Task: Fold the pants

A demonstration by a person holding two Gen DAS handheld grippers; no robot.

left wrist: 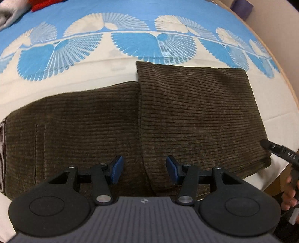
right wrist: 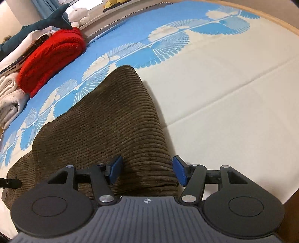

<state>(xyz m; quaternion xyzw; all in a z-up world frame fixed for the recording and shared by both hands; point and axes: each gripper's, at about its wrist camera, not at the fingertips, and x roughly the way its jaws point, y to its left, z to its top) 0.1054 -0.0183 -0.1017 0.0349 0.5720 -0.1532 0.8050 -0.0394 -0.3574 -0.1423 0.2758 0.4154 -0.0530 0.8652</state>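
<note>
Brown corduroy pants [left wrist: 74, 130] lie flat on the bed, the leg part folded back over the seat as a second layer [left wrist: 196, 115]. My left gripper [left wrist: 144, 169] hovers open over the near edge, straddling the folded layer's side edge, with its pads clear of the cloth. My right gripper [right wrist: 147, 172] is open at the fold end of the pants [right wrist: 112, 121]. The thick fold lies between its blue pads, which do not press on it. One finger of the right gripper [left wrist: 269, 146] shows at the pants' right corner, held by a hand [left wrist: 287, 194].
The bed sheet [left wrist: 130, 11] is blue with white fan patterns and cream nearer me. A folded red knit [right wrist: 54, 58], white cloth [right wrist: 9, 101] and a plush shark [right wrist: 46, 22] sit at the far left. The bed's wooden rim [right wrist: 280, 24] curves along the right.
</note>
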